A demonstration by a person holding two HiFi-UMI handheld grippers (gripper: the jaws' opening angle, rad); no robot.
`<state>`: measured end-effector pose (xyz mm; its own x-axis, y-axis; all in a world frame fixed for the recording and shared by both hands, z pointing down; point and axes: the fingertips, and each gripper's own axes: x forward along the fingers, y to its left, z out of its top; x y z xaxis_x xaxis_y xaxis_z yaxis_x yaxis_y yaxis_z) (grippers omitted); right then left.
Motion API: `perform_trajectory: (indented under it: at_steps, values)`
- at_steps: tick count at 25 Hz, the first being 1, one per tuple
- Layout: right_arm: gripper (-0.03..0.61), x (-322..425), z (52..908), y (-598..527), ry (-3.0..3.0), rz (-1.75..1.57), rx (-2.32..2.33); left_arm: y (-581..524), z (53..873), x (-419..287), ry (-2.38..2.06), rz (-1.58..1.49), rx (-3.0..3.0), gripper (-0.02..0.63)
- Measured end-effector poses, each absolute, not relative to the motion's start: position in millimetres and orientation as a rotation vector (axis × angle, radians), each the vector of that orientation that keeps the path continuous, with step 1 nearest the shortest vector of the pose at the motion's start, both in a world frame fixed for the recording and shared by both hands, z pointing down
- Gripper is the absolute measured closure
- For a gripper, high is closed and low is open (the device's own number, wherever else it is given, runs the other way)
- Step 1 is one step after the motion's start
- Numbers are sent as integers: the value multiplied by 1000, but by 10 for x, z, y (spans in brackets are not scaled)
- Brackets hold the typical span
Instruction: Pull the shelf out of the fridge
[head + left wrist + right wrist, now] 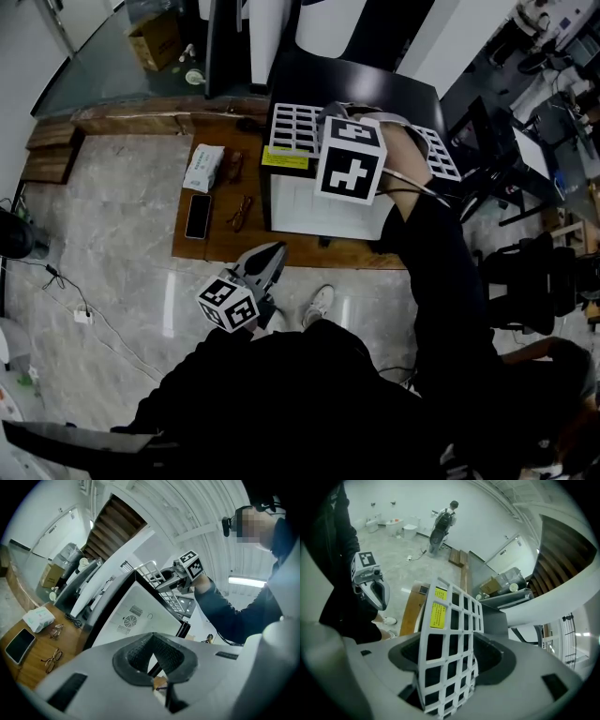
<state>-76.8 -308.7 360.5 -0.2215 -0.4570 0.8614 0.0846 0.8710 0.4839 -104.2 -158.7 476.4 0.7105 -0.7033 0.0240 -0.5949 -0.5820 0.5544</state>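
A small white fridge (323, 206) with a black top stands on a wooden table (216, 246). A white grid shelf (294, 127) with a yellow label lies over its top. In the right gripper view that shelf (447, 634) stands edge-on between the jaws of my right gripper (450, 667), which are wide apart with gaps on both sides. The right gripper's marker cube (352, 159) hides its jaws in the head view. My left gripper (272, 255) is shut and empty, held low in front of the table, away from the fridge (133, 616).
A phone (198, 216), glasses (240, 212) and a tissue pack (203, 167) lie on the table's left part. A second white grid (439, 155) shows right of the fridge. Office chairs (534, 272) stand at the right, a cardboard box (157, 39) behind.
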Motion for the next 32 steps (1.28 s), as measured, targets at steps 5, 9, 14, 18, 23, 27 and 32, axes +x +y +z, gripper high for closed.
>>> perform_trajectory:
  at_steps: [5, 9, 14, 18, 23, 27, 32]
  values:
    - [204, -703, 3596, -2882, -1757, -462, 156, -1640, 4736, -979, -954, -253, 2398, 607]
    - [206, -706, 3435, -2742, -1840, -456, 157, -1671, 4647, -927, -929, -219, 2465, 607]
    - [242, -608, 3138, -2535, -2062, -510, 324, -1709, 4465, -924, -996, -165, 2579, 607]
    - [382, -411, 2951, -2177, -2289, -537, 479, -1691, 4325, -888, -1016, -140, 2656, 607]
    - [522, -110, 2911, -1878, -2578, -481, 772, -1584, 4143, -815, -1021, -121, 2757, 607]
    - [545, 112, 3143, -1665, -2773, -330, 972, -1488, 4074, -718, -983, -119, 2791, 608]
    - [571, 230, 3577, -1381, -2825, -212, 1160, -1341, 4081, -596, -929, -102, 2827, 607]
